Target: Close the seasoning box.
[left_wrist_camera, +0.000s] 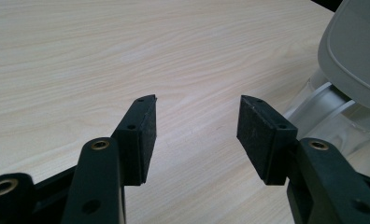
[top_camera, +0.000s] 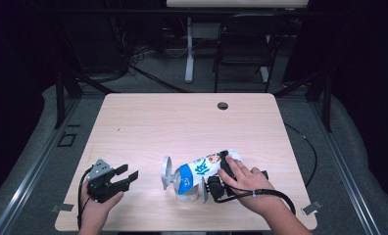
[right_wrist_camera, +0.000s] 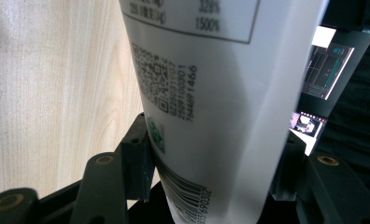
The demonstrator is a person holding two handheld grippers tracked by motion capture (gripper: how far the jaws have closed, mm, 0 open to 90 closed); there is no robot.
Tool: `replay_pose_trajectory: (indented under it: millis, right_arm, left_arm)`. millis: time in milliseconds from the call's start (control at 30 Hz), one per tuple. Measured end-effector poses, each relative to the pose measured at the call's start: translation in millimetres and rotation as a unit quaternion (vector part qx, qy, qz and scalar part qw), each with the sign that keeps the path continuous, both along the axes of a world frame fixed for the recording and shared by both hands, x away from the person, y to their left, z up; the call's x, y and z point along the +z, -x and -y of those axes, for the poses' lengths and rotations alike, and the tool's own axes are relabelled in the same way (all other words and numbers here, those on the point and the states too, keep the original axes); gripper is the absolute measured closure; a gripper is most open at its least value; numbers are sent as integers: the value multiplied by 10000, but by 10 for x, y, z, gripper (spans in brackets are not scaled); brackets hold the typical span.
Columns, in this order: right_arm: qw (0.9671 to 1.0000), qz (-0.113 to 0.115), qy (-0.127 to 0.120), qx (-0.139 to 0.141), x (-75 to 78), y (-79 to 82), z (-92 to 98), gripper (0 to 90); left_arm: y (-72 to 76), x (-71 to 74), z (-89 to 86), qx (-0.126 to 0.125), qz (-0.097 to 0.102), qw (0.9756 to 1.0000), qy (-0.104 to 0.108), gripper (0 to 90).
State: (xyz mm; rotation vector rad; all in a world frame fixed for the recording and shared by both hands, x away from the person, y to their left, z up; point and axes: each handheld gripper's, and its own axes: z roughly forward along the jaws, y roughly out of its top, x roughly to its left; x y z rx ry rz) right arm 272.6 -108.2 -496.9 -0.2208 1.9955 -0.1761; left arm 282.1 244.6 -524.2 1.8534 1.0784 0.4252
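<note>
**Pouch tipped over a clear container near the bench's front edge**

The bench [top_camera: 148,122] is a pale wood top, and most of it lies bare: the whole far half up to the round cable hole [top_camera: 223,105] is free, as is the left side. All the work sits close to the front edge, right of the middle.

The right gripper [top_camera: 225,169] grasps a white pouch [top_camera: 202,170] by its bottom end; its jaws press on both sides of it (seen close in the right gripper view, where the pouch [right_wrist_camera: 211,116] stands between them). The pouch is tilted, its blue lower end down at the mouth of a clear container [top_camera: 184,191] whose grey hinged lid [top_camera: 167,171] stands open on the left. The container stands just short of the front edge.

The left gripper [top_camera: 126,177] rests low near the front left, well apart from the container, jaws released with nothing between them; its own view shows the lid [left_wrist_camera: 356,51] at far right.

Writing: the pouch front bears blue and white characters too small to read. Its back carries a QR code, a barcode and a table ending in "1500%".
</note>
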Motion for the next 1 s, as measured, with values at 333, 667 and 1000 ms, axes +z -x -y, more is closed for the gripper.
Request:
replay_pose_trajectory:
  millis: [333,667,1000]
  right_arm:
    - [10000,6,15,10,0,0,0,453]
    - [9999,30,106,28,14,3,-7,453]
    - [9999,28,109,35,15,2,-7,453]
  left_arm:
    - [-1,-2,2,-2,6,10000,-7,478]
    - [-1,-1,6,-6,18,10000,-11,478]
    - [-2,-3,-2,-5,4,10000,-17,478]
